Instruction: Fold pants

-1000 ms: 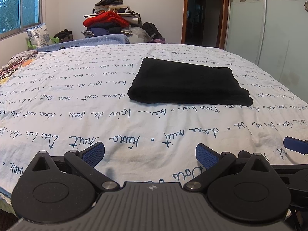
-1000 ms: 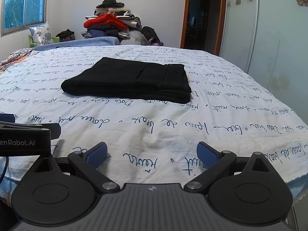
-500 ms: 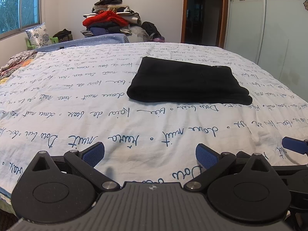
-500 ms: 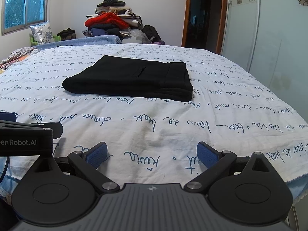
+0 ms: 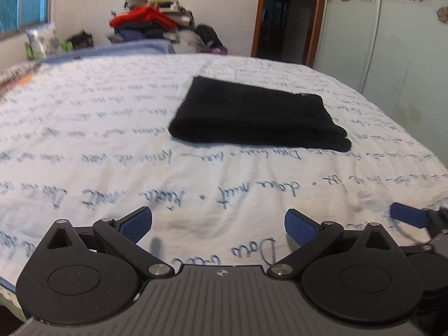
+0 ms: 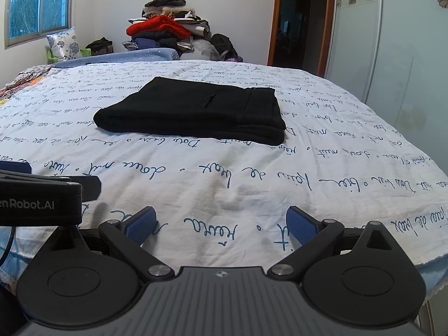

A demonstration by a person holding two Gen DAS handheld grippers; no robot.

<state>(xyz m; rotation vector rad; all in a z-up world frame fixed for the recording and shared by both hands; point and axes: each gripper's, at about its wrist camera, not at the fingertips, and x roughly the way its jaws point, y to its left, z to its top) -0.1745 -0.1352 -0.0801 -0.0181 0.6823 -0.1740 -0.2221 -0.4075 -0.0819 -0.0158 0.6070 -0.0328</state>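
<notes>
Black pants (image 5: pixel 257 117) (image 6: pixel 196 112) lie folded into a flat rectangle in the middle of the bed, waistband toward the right. My left gripper (image 5: pixel 218 225) hovers over the bed's near edge, well short of the pants, open with nothing between its blue pads. My right gripper (image 6: pixel 221 224) is at the same near edge, also open and empty. Each gripper shows in the other's view: a blue fingertip of the right one (image 5: pixel 408 215) at the far right, the left one's body (image 6: pixel 42 196) at the far left.
The bed is covered by a white sheet with blue script (image 6: pixel 252 173). A heap of clothes (image 6: pixel 168 30) and a floral pillow (image 6: pixel 63 45) sit beyond the far edge. A wardrobe door (image 6: pixel 406 56) stands right, an open doorway (image 6: pixel 296 25) behind.
The left wrist view has swung left and is now motion-blurred, so the pants sit slightly further right in it. The right gripper has barely moved. Both stay open.
</notes>
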